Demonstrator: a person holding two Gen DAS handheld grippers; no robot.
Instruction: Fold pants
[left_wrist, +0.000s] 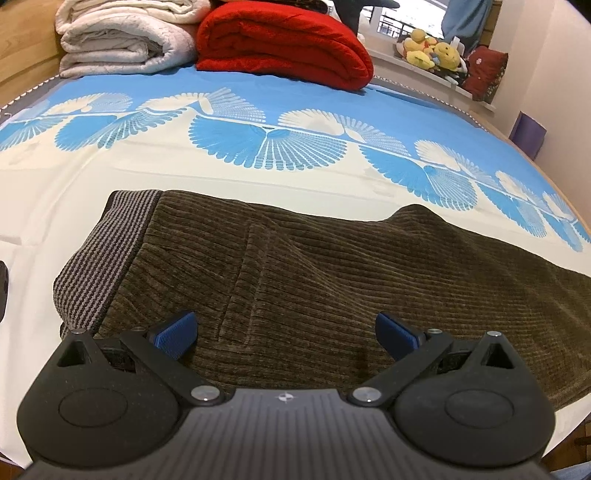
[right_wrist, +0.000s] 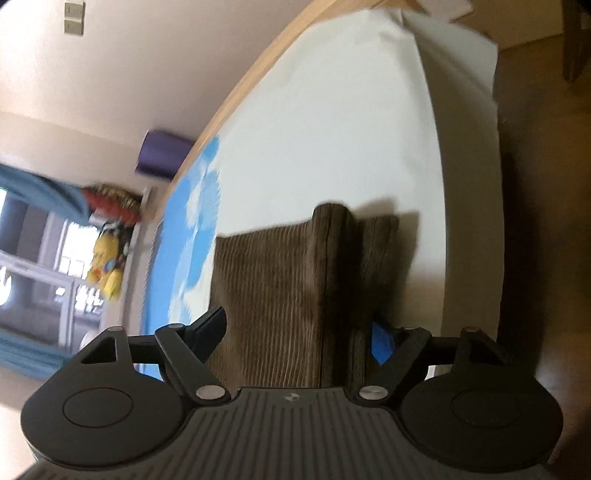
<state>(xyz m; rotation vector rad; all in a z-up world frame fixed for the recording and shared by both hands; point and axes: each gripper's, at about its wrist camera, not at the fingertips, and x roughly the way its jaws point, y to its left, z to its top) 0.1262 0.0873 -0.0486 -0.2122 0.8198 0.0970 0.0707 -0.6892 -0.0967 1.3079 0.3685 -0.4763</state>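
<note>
Left tongs (left_wrist: 286, 334) stand wide open low over a pair of brown corduroy pants (left_wrist: 332, 280) spread on a bed, the blue finger pads (left_wrist: 177, 332) spaced well apart and holding nothing. The cloth lies directly under and ahead of them, its striped waistband (left_wrist: 99, 266) to the left of the left pad and the legs running off to the right. Whether the pads touch the fabric cannot be told.

In the blurred right wrist view, the right tongs (right_wrist: 299, 338) are also spread open, their fingers straddling the pants (right_wrist: 273, 295). A raised lengthwise fold (right_wrist: 332, 266) of corduroy runs forward between them, nearer the right finger, and the cloth ends a little way ahead on the pale part of the bedsheet (right_wrist: 332, 129).

Beyond the pants, the bedsheet (left_wrist: 258, 177) turns from cream to blue with a band of fan-shaped motifs. At the far edge of the bed sit a folded white blanket (left_wrist: 122, 40) and a rolled red blanket (left_wrist: 284, 44), side by side. Plush toys (left_wrist: 432, 50) crowd a window ledge behind.
</note>
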